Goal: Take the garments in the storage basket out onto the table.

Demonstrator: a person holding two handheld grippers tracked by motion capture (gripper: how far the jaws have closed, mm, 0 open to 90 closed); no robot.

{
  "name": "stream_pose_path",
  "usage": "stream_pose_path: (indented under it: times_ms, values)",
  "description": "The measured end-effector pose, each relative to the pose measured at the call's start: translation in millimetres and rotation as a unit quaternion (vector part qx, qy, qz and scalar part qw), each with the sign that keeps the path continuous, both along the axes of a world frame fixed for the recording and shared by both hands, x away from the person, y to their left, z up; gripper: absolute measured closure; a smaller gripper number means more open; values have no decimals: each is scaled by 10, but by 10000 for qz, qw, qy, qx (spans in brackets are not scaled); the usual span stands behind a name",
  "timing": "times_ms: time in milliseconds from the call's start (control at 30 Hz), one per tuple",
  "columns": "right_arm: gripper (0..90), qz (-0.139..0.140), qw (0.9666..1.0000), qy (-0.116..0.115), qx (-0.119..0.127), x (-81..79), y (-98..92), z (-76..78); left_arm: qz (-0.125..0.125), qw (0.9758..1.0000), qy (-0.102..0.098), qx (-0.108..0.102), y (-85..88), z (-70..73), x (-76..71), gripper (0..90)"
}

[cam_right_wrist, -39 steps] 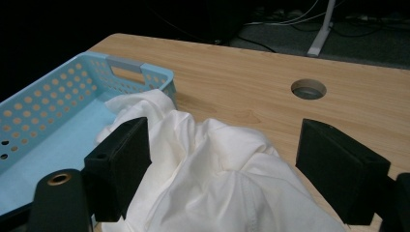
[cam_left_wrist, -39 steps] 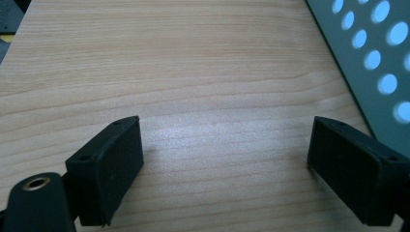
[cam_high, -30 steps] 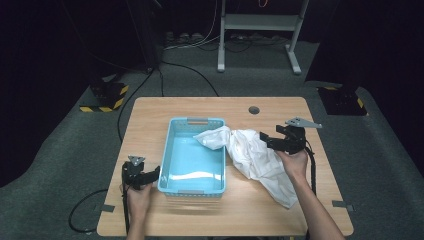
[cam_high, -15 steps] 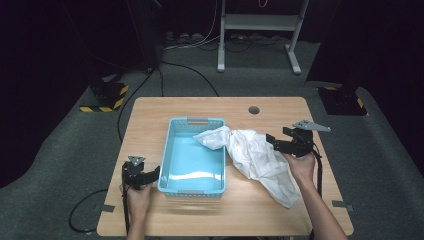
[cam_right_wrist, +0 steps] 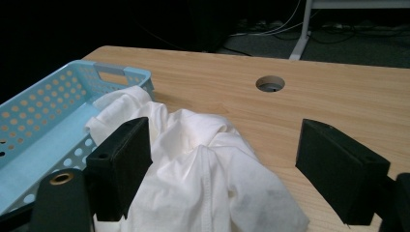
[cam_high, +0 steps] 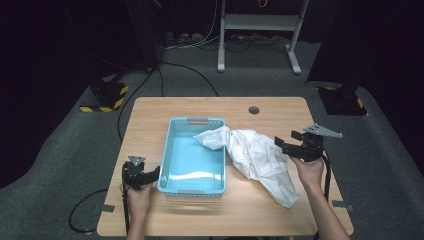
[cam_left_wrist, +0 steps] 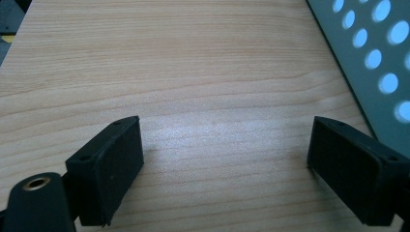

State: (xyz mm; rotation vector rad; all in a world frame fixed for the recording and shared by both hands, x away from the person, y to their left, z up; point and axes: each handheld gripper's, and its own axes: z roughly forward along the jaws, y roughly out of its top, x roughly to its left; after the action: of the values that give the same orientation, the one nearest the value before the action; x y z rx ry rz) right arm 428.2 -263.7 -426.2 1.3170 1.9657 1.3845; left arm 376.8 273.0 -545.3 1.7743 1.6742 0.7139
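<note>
A light blue perforated basket (cam_high: 192,160) stands in the middle of the wooden table (cam_high: 200,107). A crumpled white cloth (cam_high: 257,155) hangs over the basket's right rim and trails across the wood toward the front right. My right gripper (cam_high: 281,145) hovers just right of the cloth, open, jaws pointing left. In the right gripper view the cloth (cam_right_wrist: 203,174) lies below and ahead of the open right gripper (cam_right_wrist: 227,159), with the basket (cam_right_wrist: 43,121) at the left. My left gripper (cam_high: 153,173) rests open by the basket's front left corner, over bare wood (cam_left_wrist: 217,96).
A round cable hole (cam_high: 254,110) sits at the table's back right, also in the right gripper view as the hole (cam_right_wrist: 270,83). The basket's perforated wall (cam_left_wrist: 382,63) runs close by the left gripper's right jaw. A metal stand (cam_high: 260,22) and cables lie on the floor beyond.
My right gripper has drawn back to the right, a little away from the cloth, with its jaws still open. The cloth, the basket and the left gripper have stayed put.
</note>
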Motion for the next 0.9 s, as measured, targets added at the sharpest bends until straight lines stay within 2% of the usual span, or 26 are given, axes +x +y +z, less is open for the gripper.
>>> stream_pose_path:
  times_ms: [367, 900]
  values:
    - [203, -91, 9999, -41, 10, -100, -105, -28, 0, 10000, 3, 8, -1, 0, 0, 128]
    - [205, -134, 9998, 120, -122, -167, -120, -217, -1, 10000, 3, 7, -1, 0, 0, 127]
